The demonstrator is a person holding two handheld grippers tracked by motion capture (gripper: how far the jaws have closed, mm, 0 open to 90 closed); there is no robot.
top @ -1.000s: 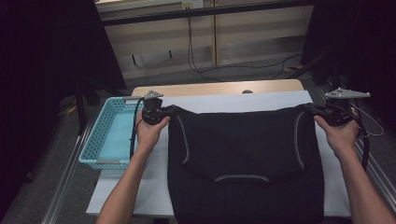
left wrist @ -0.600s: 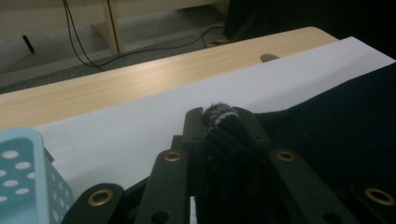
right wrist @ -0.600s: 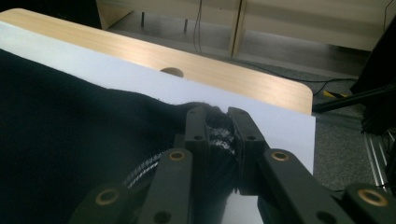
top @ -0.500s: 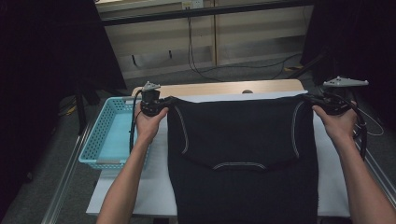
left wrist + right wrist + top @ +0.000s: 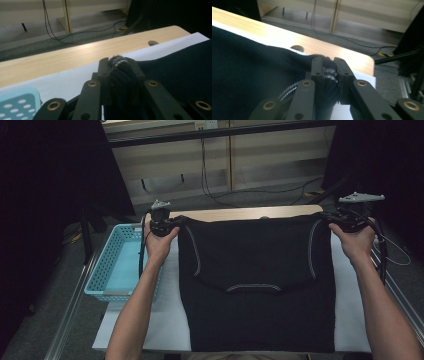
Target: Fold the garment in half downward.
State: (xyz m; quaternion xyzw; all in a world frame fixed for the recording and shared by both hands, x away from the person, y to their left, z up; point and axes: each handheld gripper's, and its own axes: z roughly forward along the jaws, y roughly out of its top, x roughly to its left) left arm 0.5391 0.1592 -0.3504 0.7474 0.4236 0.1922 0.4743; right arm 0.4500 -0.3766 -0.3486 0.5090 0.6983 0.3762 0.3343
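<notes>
A black knitted garment (image 5: 255, 285) with grey trim lines is stretched out flat over the white sheet on the table. My left gripper (image 5: 167, 225) is shut on its far left corner; in the left gripper view the jaws pinch a bunch of black ribbed fabric (image 5: 120, 70) with a grey edge. My right gripper (image 5: 340, 220) is shut on the far right corner, and the right gripper view has dark fabric with grey stripes (image 5: 329, 72) squeezed between its jaws. The garment hangs slightly between the two corners and covers most of the table's middle.
A light blue perforated basket (image 5: 117, 265) sits at the table's left edge, beside my left forearm. The wooden table top (image 5: 240, 213) shows bare along its far edge, with a cable hole (image 5: 297, 48). Cables run across the floor behind. White sheet (image 5: 345, 315) lies bare at right.
Both grippers have carried the garment's far corners away from the person, toward the table's far edge. The garment now lies stretched farther up the table.
</notes>
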